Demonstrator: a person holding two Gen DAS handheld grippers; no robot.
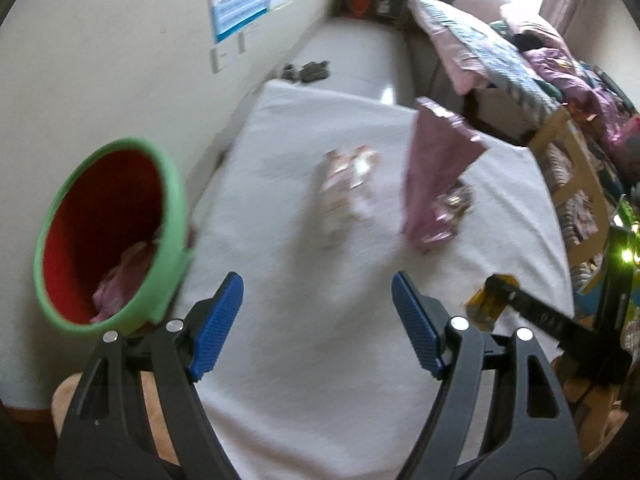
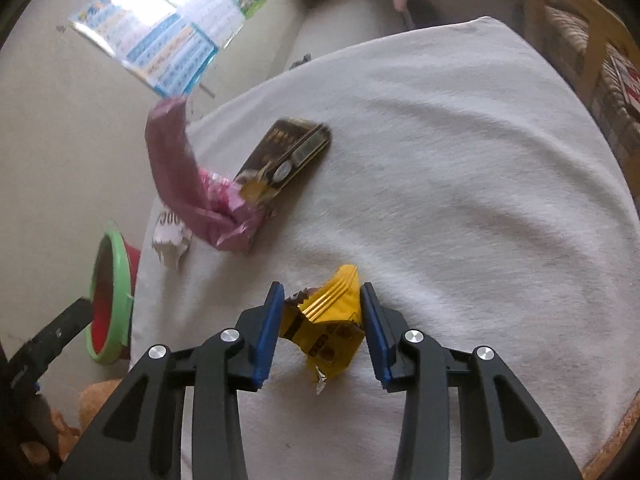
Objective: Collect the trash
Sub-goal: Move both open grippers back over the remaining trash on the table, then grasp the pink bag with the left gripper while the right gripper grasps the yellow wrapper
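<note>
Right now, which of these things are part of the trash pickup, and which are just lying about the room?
Part of the job:
yellow wrapper, between the right hand-held gripper's open fingers
pink wrapper
dark gold packet
white wrapper
red bin with green rim
left hand-held gripper, open, empty

Just lying about:
wall poster
wooden chair
bedding pile

I see a red bucket (image 1: 105, 216) with a green rim, a yellow wrapper (image 2: 326, 320), a pink-purple wrapper (image 2: 188, 184), a dark brown-and-gold packet (image 2: 286, 156), and blue ribbed fingers (image 1: 218, 320) on black arms.
</note>
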